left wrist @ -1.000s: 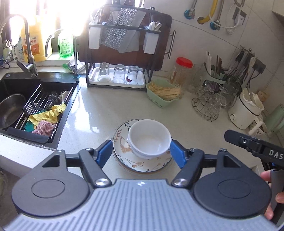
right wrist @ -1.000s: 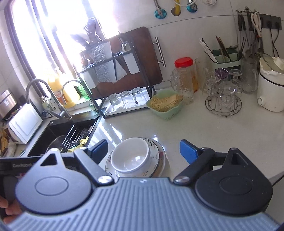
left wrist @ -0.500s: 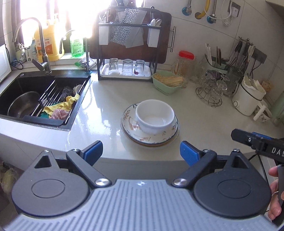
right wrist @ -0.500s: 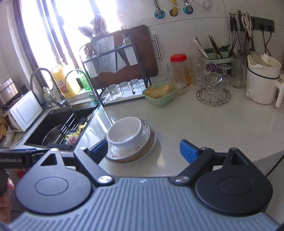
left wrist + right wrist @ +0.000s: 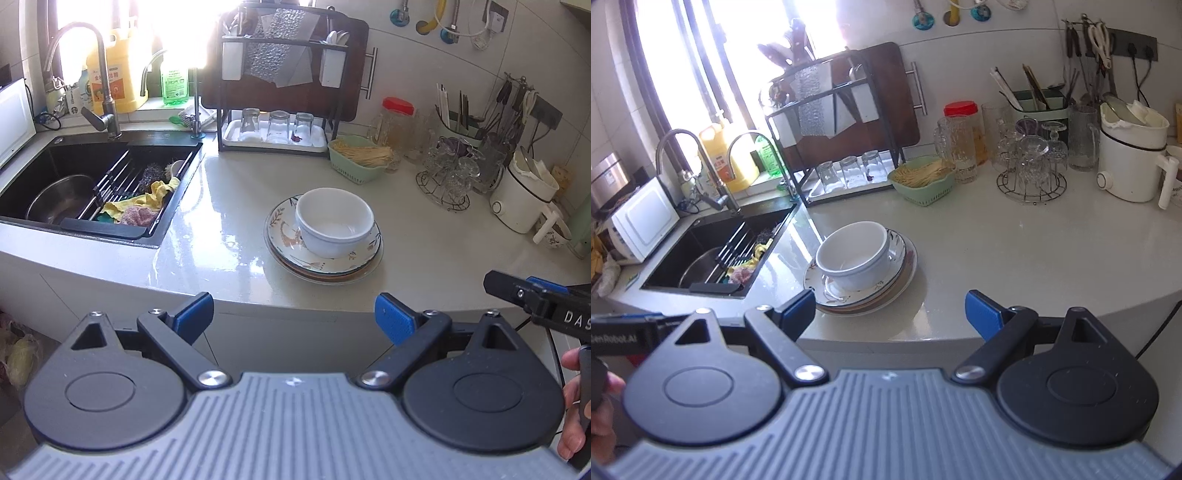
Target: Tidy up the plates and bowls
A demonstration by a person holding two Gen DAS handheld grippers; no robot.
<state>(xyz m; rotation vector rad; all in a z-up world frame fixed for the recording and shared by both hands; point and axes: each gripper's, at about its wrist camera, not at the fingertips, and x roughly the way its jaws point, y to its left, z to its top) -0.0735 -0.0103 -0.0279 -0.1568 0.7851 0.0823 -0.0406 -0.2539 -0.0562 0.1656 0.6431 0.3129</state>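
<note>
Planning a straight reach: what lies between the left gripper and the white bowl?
Only bare counter and the plate rim under the bowl, in the left wrist view; the left gripper is open.

A white bowl (image 5: 334,221) hides the middle of the stacked plates (image 5: 321,258); how many lie beneath the top one is unclear, and window glare blurs the bottles (image 5: 110,88).
</note>
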